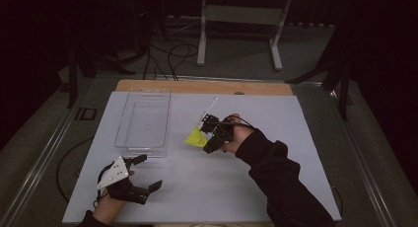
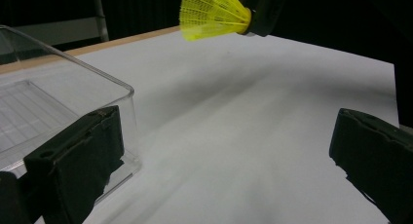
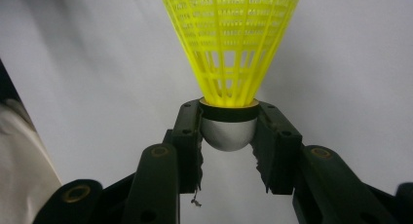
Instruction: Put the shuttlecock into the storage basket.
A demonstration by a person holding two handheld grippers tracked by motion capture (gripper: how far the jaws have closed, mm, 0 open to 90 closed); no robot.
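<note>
One clear tray point(image 1: 143, 119) lies beside the raised shuttlecock point(image 1: 196, 137).

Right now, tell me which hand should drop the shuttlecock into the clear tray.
Right. Its tool already grips the yellow shuttlecock by its cap, held above the table beside the clear tray. The left tool rests open and holds nothing.

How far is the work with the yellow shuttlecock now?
Done: the right gripper is shut on the yellow plastic shuttlecock by its rounded head, lifted off the white table. Left, probably: putting it in the empty clear plastic tray. The left gripper waits open.
</note>
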